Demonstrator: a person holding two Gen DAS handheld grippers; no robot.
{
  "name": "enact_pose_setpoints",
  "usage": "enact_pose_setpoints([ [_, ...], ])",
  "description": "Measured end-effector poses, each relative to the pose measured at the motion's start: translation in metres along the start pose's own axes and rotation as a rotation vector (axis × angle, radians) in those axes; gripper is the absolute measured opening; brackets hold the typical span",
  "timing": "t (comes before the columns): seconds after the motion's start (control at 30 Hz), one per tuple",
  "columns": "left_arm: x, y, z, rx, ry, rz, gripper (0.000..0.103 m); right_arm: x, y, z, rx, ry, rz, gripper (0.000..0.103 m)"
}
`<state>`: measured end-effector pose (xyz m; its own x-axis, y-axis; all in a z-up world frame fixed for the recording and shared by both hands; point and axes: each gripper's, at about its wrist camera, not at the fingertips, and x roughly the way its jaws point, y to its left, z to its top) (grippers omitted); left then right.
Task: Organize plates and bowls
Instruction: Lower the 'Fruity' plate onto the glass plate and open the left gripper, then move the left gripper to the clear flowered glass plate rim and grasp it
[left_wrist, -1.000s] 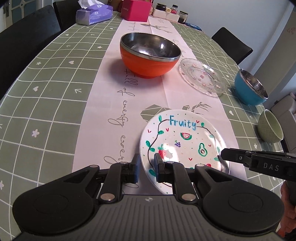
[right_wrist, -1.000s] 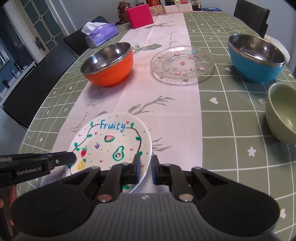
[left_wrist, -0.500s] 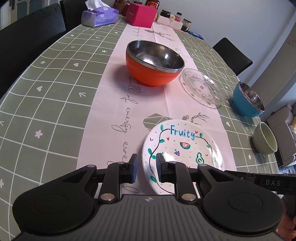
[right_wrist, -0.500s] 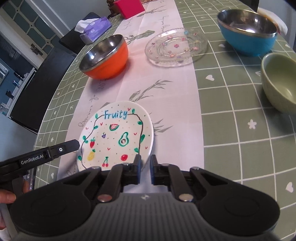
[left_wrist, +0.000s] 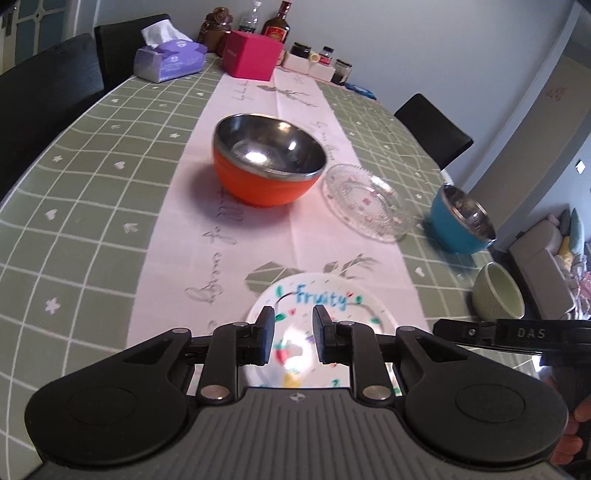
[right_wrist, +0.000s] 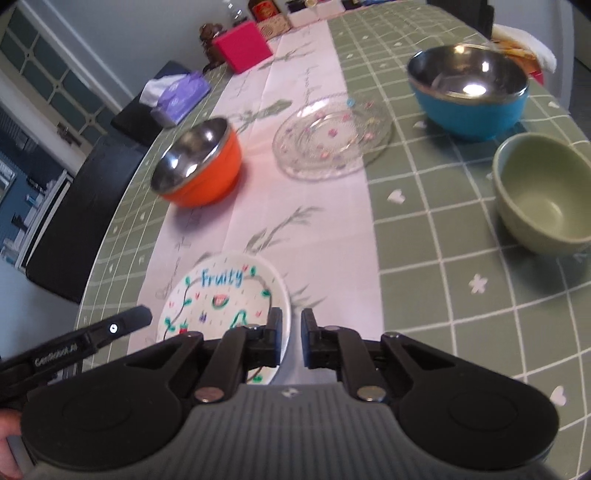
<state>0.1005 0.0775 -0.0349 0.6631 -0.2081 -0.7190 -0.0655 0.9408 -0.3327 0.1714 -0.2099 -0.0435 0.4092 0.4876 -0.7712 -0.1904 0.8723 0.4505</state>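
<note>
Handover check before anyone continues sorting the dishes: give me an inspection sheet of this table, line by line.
Surface: green checked tablecloth with a pale runner down the middle.
Job's things: Fruity plate nearest; orange bowl, glass plate, blue bowl and green bowl beyond, all standing apart, none stacked.
Clutter: tissue pack, pink box, bottles and jars at the far end.
Grippers: left tongs opening over the Fruity plate, nothing between them; right tongs shut at its right rim, holding nothing.
Cables: nothing seen.
Surroundings: black chairs, sofa.
</note>
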Motion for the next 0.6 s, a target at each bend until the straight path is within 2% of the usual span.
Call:
enact_pose_setpoints([
  [0.1,0.007,-0.015,0.011,0.028,-0.012,-0.009,0.03,-0.002,-0.005,0.011,0.006,-0.038,-0.031,0.012],
  [0.17,0.015,-0.026,0.019,0.047,-0.012,-0.01,0.03,-0.003,-0.007,0.018,-0.003,-0.06,-0.058,0.025],
  [0.2,0.02,-0.033,0.023,0.061,-0.01,-0.009,0.03,-0.002,-0.008,0.022,-0.011,-0.071,-0.073,0.027],
  [0.33,0.043,-0.055,0.035,0.124,0.008,0.01,0.037,0.0,-0.012,0.033,-0.042,-0.088,-0.101,0.027],
  [0.6,0.086,-0.072,0.052,0.175,0.043,0.024,0.039,0.019,-0.021,0.051,-0.077,-0.092,-0.152,0.027],
])
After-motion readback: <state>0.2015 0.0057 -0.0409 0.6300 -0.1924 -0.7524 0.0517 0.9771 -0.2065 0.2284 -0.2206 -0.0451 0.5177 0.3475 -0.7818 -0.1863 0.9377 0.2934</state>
